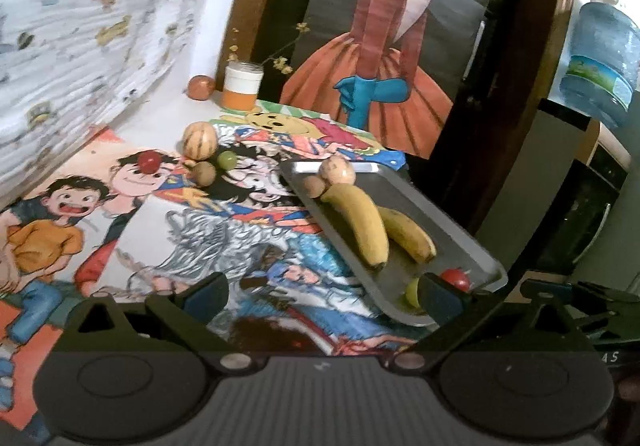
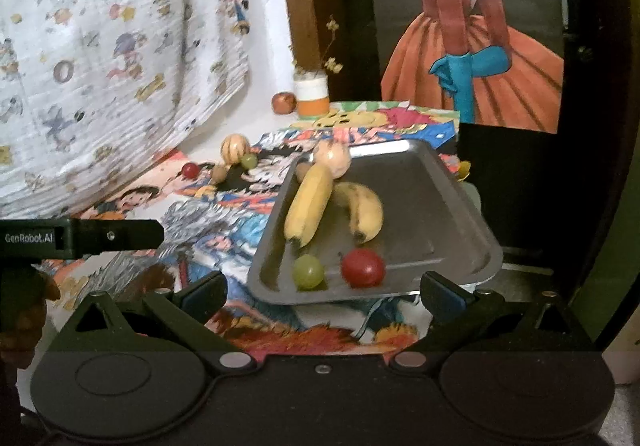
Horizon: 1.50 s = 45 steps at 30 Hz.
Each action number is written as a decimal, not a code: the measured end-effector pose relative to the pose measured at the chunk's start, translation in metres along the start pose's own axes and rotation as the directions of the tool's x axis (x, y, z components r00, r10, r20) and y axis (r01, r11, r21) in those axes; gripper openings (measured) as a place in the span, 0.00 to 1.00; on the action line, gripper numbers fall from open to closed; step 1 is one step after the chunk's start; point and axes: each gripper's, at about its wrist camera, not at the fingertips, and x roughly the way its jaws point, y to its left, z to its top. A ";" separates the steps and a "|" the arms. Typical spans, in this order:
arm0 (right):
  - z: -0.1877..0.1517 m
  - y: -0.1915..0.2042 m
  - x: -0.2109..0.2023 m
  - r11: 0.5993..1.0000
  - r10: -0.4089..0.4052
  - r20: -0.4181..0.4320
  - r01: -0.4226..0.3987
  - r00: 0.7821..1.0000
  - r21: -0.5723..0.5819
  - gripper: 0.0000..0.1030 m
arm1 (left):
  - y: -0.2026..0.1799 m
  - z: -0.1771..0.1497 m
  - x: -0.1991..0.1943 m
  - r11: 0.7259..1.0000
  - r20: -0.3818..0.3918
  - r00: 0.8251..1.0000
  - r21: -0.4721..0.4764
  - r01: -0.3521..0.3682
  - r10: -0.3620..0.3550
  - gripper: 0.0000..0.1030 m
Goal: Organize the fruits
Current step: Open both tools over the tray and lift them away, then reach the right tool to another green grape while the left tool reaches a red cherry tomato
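Observation:
A metal tray (image 2: 440, 205) lies on the cartoon-print table cover; it also shows in the left wrist view (image 1: 440, 221). It holds two bananas (image 2: 308, 205), a green grape (image 2: 308, 272), a red fruit (image 2: 363, 268), a pale round fruit (image 2: 333, 159) and a small brown fruit (image 2: 303, 169). Loose on the cover to the left lie a striped melon (image 1: 200, 139), a red fruit (image 1: 148, 161), a brown fruit (image 1: 204, 173) and a green grape (image 1: 227, 159). My left gripper (image 1: 324, 294) is open and empty over the cover. My right gripper (image 2: 324, 292) is open and empty at the tray's near edge.
An orange-and-white jar (image 1: 242, 85) with dried flowers and an apple (image 1: 201, 87) stand at the back by the wall. A printed cloth (image 1: 80, 25) hangs at left. A water bottle (image 1: 600, 61) stands at far right. The left gripper's body (image 2: 80, 236) shows at left in the right wrist view.

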 end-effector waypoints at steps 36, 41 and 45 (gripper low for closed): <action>0.122 0.082 0.049 0.956 0.209 -0.114 -0.228 0.971 -0.187 0.99 | 0.096 0.038 -0.030 0.931 -0.026 0.932 0.050 -0.361 0.362 1.00; 0.157 0.087 0.075 0.954 0.216 -0.062 -0.224 0.974 -0.200 0.99 | 0.099 0.057 -0.016 0.926 0.004 0.929 0.070 -0.370 0.371 1.00; 0.178 0.088 0.096 0.955 0.201 -0.038 -0.204 0.979 -0.216 0.99 | 0.103 0.066 -0.002 0.926 -0.001 0.928 0.075 -0.370 0.371 1.00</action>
